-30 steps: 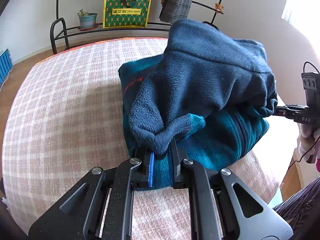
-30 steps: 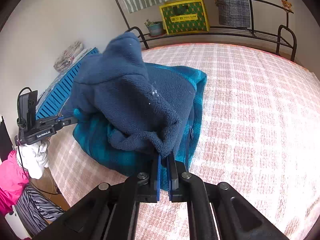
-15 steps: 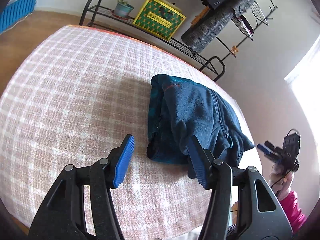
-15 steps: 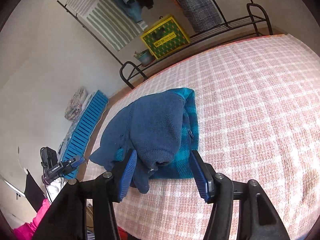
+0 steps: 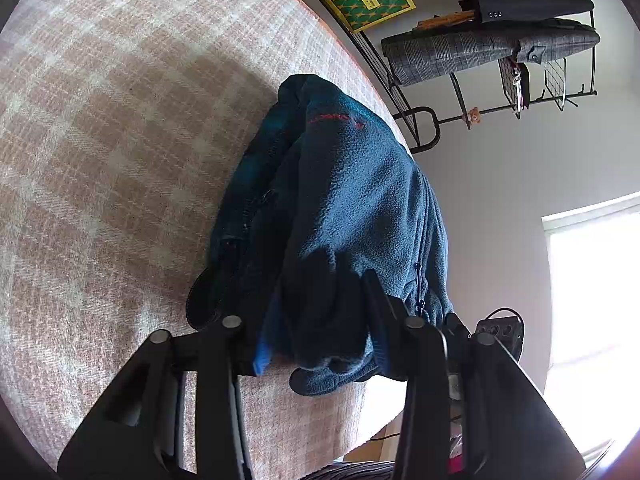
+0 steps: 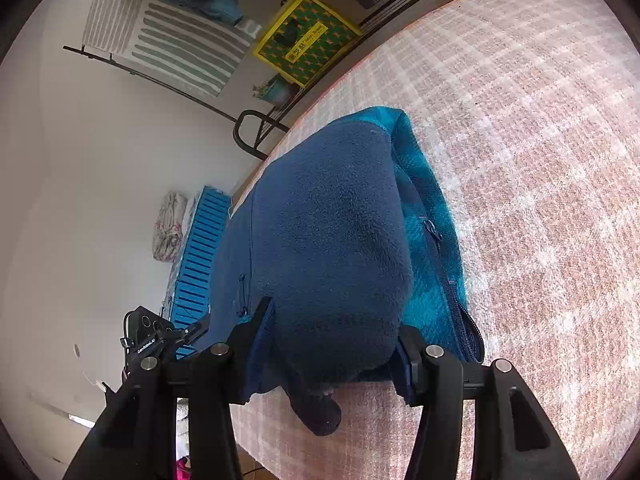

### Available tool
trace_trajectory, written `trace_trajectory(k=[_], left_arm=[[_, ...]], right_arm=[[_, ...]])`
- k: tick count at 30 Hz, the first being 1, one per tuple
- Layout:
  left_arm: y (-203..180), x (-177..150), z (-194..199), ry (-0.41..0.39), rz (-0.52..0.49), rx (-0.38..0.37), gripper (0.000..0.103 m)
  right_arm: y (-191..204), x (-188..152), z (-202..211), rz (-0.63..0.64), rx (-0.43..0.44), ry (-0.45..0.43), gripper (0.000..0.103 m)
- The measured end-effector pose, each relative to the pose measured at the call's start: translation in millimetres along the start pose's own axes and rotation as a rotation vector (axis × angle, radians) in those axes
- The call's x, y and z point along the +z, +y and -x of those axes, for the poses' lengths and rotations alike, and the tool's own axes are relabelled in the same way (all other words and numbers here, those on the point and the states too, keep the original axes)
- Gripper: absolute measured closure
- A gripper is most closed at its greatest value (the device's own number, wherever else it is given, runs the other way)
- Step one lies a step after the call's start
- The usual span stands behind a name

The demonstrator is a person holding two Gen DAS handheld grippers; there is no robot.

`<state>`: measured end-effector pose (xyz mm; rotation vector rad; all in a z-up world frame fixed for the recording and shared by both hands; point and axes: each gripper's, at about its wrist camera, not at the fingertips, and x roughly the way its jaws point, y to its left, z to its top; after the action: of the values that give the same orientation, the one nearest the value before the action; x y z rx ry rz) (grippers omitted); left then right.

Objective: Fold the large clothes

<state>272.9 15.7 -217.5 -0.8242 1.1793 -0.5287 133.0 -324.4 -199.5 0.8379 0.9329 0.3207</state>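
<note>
A dark blue and teal fleece jacket point(image 5: 352, 184) lies folded in a thick bundle on the pink plaid cover point(image 5: 120, 140). My left gripper point(image 5: 320, 332) straddles the bundle's near end; its jaws are closing and the fleece fills the gap, bulging between the pads. In the right wrist view the same jacket point(image 6: 332, 220) rests near the cover's point(image 6: 540, 160) edge. My right gripper point(image 6: 334, 344) is also closing, its fingers sunk into both sides of the navy fold. The left gripper point(image 6: 148, 344) shows at the left there, and the right gripper point(image 5: 500, 332) shows at the lower right of the left wrist view.
A metal rack with hanging clothes point(image 5: 492, 48) and a yellow-green box point(image 6: 306, 40) stands past the far edge. A blue slatted crate point(image 6: 200, 248) lies on the floor beside the surface. A bright window point(image 5: 592, 280) is on the right. The surface's near edge runs just below the jacket.
A second ago both grippers held a lifted fleece fold. They let go and stood open above the flat jacket, then rolled, dropped and closed round the bundle's near end.
</note>
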Motion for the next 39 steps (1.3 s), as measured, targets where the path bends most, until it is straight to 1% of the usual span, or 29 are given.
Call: trace_trajectory(k=[1, 2, 3, 4, 6, 7, 8, 9, 10, 11, 12, 13, 14, 16, 17, 18, 19, 20, 21, 23, 26, 28, 30, 32, 34, 36, 38, 39], left_arm=[[-3, -1, -1, 0.003, -0.016, 0.000, 0.084], [-7, -2, -1, -0.006, -0.033, 0.006, 0.087], [-11, -4, 1, -0.021, -0.056, 0.019, 0.089], [-16, -7, 6, -0.036, -0.077, 0.028, 0.090], [-30, -14, 18, -0.065, -0.130, 0.038, 0.091], [-37, -18, 24, -0.078, -0.178, 0.061, 0.091], [-43, -23, 27, -0.088, -0.233, 0.100, 0.091], [-44, -29, 25, -0.086, -0.288, 0.154, 0.091], [-37, -33, 16, -0.062, -0.316, 0.218, 0.091], [-26, -36, 5, -0.028, -0.309, 0.258, 0.091], [-12, -37, -5, -0.006, -0.277, 0.271, 0.091], [-2, -38, -10, -0.008, -0.244, 0.251, 0.091], [1, -38, -10, -0.019, -0.232, 0.237, 0.090], [-7, -41, -6, -0.032, -0.273, 0.253, 0.090], [-12, -43, -4, -0.028, -0.296, 0.269, 0.086], [-12, -46, 0, -0.021, -0.298, 0.276, 0.084], [-13, -47, 4, -0.014, -0.293, 0.283, 0.081], [-13, -48, 8, -0.010, -0.287, 0.288, 0.076], [-14, -48, 14, -0.012, -0.282, 0.288, 0.072], [-17, -49, 32, -0.045, -0.282, 0.296, 0.072], [-33, -48, 62, -0.143, -0.313, 0.308, 0.072], [-52, -44, 71, -0.198, -0.348, 0.295, 0.072], [-75, -35, 67, -0.234, -0.401, 0.295, 0.072], [-99, -19, 56, -0.258, -0.434, 0.300, 0.072], [-118, -1, 41, -0.272, -0.457, 0.296, 0.072], [-136, 18, 18, -0.258, -0.491, 0.295, 0.072], [-149, 37, -11, -0.235, -0.510, 0.304, 0.072], [-152, 44, -24, -0.228, -0.517, 0.316, 0.072]], right_arm=[[-1, 0, -2, -0.005, 0.012, 0.006, 0.068], [-2, -1, -3, -0.011, 0.029, 0.011, 0.082], [-1, -2, -2, -0.012, 0.041, 0.012, 0.093], [0, -2, 1, -0.009, 0.044, 0.013, 0.096], [5, -3, 14, -0.022, 0.072, 0.017, 0.097], [9, -5, 22, -0.008, 0.078, 0.022, 0.098], [14, -8, 28, 0.030, 0.061, 0.028, 0.098], [17, -13, 29, 0.075, 0.026, 0.038, 0.098], [13, -17, 24, 0.100, -0.019, 0.059, 0.098], [4, -22, 13, 0.090, -0.066, 0.096, 0.098], [-8, -27, 2, 0.066, -0.103, 0.131, 0.098], [-18, -29, -7, 0.046, -0.111, 0.145, 0.099], [-23, -29, -9, 0.028, -0.097, 0.137, 0.099], [-16, -25, -3, 0.051, -0.091, 0.121, 0.098], [-11, -24, 2, 0.074, -0.097, 0.118, 0.096], [-7, -23, 6, 0.084, -0.103, 0.120, 0.089], [-4, -23, 11, 0.086, -0.119, 0.122, 0.084], [-2, -22, 18, 0.086, -0.143, 0.115, 0.082], [1, -22, 28, 0.089, -0.156, 0.100, 0.078], [8, -20, 51, 0.107, -0.185, 0.054, 0.074], [30, -11, 82, 0.207, -0.275, -0.065, 0.074], [50, 1, 87, 0.285, -0.279, -0.128, 0.074], [72, 13, 76, 0.362, -0.288, -0.160, 0.074], [95, 22, 57, 0.443, -0.287, -0.188, 0.074], [115, 34, 30, 0.476, -0.266, -0.165, 0.074], [130, 48, 1, 0.503, -0.241, -0.133, 0.077], [138, 58, -27, 0.534, -0.266, -0.108, 0.078], [138, 63, -40, 0.535, -0.265, -0.091, 0.079]])
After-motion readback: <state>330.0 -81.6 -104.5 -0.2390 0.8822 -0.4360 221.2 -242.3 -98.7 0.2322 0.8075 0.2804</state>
